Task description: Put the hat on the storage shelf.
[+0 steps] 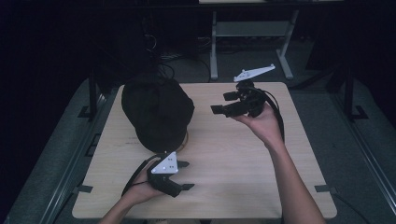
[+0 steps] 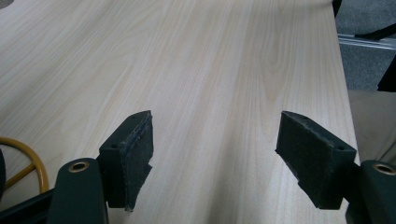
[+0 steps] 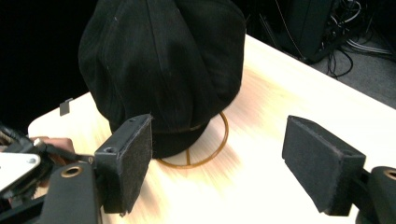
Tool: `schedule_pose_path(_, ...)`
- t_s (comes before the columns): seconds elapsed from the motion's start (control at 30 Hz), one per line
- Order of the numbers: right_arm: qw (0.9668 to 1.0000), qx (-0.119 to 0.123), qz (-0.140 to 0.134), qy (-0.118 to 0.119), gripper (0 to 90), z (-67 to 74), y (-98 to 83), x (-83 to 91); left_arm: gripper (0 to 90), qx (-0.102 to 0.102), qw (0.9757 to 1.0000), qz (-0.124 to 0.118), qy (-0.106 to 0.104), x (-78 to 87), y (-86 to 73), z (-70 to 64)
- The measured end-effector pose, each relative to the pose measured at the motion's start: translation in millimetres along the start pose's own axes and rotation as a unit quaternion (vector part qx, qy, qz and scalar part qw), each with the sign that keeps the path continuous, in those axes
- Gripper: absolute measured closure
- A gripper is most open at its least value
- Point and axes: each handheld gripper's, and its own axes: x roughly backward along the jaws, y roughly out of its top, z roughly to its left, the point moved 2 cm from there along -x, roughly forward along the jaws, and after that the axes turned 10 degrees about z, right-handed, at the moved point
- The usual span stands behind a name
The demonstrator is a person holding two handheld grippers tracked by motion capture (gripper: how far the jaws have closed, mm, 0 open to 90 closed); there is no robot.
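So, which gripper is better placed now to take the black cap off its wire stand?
The right gripper, probably. Its jaws stand open and point at the black cap on the wire stand, as the right gripper view shows. The left gripper is open too, but it points away over the bare table.

**What the views hide or cut off**

The black cap (image 3: 163,70) covers most of the yellow wire stand (image 3: 212,144) beneath it, so what carries the cap is hidden. In the left claw view a short arc of that stand (image 2: 28,158) runs off the left edge. The table (image 3: 261,186) is smeared by motion blur in the right claw view. In the high view the room behind the table is too dark to read, and both forearms are cut by the bottom edge.
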Motion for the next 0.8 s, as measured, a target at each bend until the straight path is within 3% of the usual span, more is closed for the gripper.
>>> schedule_pose_path(0.8,0.9993,-0.036,0.009,-0.003,21.4,-11.2,-62.0,12.2,25.6,0.008,0.9999,-0.002,-0.008,2.5,-2.0,1.6)
